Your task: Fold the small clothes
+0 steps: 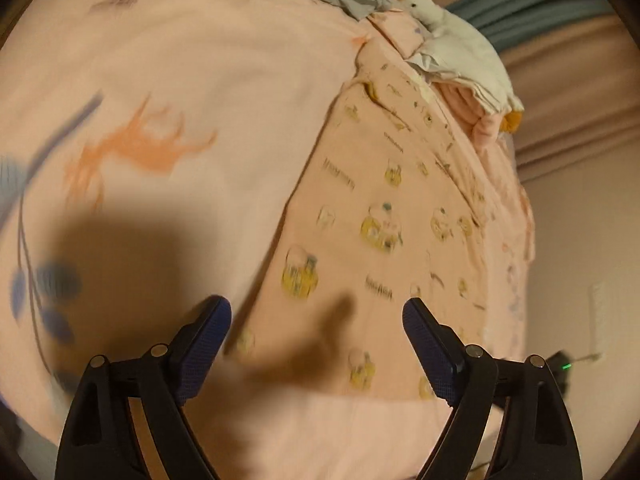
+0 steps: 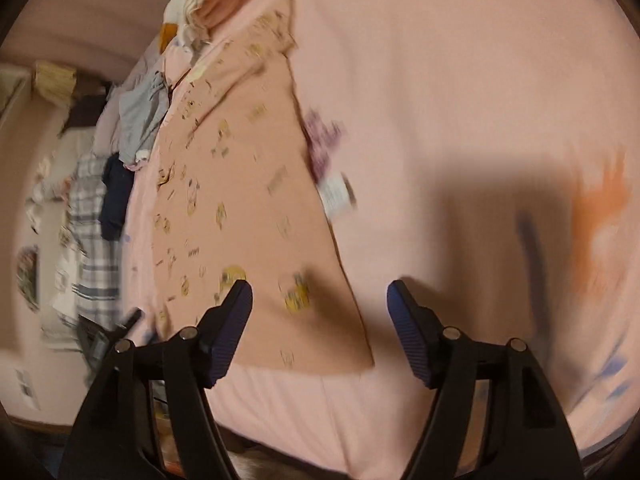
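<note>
Left gripper (image 1: 316, 316): dark blue ribbed fingers (image 1: 208, 344) spread wide, nothing between them. Right gripper (image 2: 319, 300): fingers (image 2: 232, 328) likewise spread and empty. Both hover above a bed covered by a pale pink sheet with orange and blue prints (image 1: 160, 80). The small peach garment with yellow cartoon prints (image 1: 372, 220) lies flat on the sheet, folded into a long strip. A white plush goose with orange beak (image 1: 452, 36) rests at its far end. Loose grey and plaid clothes (image 2: 132, 128) lie beside the garment. Both views are blurred.
</note>
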Tool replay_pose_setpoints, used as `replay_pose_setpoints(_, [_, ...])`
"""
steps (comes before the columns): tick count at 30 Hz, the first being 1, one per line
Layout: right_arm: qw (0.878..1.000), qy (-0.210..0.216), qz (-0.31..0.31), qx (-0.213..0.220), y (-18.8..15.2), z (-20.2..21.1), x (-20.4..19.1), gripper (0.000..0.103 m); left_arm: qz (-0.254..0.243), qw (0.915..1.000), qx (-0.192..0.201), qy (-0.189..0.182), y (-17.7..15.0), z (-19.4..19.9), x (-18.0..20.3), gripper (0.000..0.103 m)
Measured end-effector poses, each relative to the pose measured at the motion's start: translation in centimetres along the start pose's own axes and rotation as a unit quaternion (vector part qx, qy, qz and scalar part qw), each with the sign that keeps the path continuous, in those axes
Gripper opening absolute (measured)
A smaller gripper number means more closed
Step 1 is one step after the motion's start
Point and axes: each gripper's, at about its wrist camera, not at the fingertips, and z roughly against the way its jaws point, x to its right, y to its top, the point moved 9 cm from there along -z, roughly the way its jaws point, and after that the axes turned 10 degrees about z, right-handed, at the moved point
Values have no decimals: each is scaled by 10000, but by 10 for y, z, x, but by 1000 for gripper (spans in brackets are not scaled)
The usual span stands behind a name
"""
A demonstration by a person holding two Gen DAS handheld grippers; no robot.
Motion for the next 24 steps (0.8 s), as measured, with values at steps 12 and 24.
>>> replay_pose_setpoints(12, [9936,1086,-61,301,-16,-13,-14,70,300,9896,-1032,-959,-23,-6,10,86])
replay_pose_setpoints(24, [9869,1600,48,220,-12,-32,-41,47,901,9866,-244,-1339,1,-19,21,72])
